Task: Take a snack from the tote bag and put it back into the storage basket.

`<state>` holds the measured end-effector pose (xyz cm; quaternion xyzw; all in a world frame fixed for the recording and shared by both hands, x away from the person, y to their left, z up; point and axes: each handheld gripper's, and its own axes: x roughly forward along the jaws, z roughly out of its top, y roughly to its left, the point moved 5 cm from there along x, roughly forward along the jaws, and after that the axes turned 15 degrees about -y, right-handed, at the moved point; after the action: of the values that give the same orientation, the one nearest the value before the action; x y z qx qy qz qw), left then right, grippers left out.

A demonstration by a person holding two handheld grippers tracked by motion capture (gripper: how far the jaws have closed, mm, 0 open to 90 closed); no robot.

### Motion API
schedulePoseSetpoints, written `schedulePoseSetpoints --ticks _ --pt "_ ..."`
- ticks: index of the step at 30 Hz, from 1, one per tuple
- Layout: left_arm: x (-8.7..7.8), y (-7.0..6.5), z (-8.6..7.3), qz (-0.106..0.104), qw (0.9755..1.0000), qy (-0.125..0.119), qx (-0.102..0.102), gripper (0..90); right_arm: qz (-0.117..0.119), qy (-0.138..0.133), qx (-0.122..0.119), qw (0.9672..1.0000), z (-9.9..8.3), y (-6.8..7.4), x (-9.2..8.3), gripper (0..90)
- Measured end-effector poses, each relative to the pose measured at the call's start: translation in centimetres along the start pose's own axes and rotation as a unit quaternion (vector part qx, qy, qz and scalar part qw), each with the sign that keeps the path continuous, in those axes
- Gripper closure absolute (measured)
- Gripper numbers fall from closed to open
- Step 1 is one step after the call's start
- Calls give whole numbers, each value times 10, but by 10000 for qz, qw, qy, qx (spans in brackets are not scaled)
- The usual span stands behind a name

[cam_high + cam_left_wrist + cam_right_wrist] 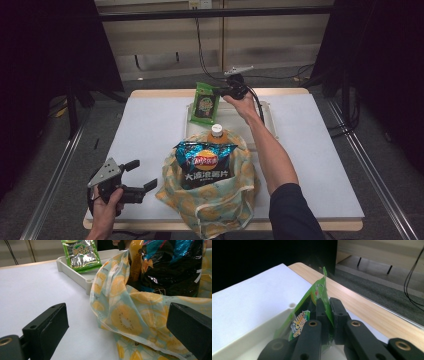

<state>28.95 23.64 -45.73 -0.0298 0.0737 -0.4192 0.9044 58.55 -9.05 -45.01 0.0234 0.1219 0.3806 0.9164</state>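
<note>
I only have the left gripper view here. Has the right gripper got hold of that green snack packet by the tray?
Observer: Yes. The right gripper is shut on the green snack packet, pinching its edge.
Operator: Is the packet off the tray?
Observer: It stands upright at the white tray, at the left end.
Operator: And what's in the bag?
Observer: From above, a chips bag and an orange bottle with a white cap stand in the lemon-print bag.

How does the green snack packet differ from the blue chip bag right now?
The green snack packet is small and stands in the white tray, pinched at one edge by the right gripper. The blue chip bag is larger and sits in the fruit-print bag, with no jaws on it. Both are shiny sealed snack packs.
</note>
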Motion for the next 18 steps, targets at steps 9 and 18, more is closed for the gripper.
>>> schedulePoseSetpoints --ticks 9,18 --pt "-1 1 0 62 10000 15 19 37 -244 300 179 9991 -23 -15 -4 763" --pt "-2 2 0 55 10000 0 -1 36 -449 342 177 9983 -27 -19 1 600"
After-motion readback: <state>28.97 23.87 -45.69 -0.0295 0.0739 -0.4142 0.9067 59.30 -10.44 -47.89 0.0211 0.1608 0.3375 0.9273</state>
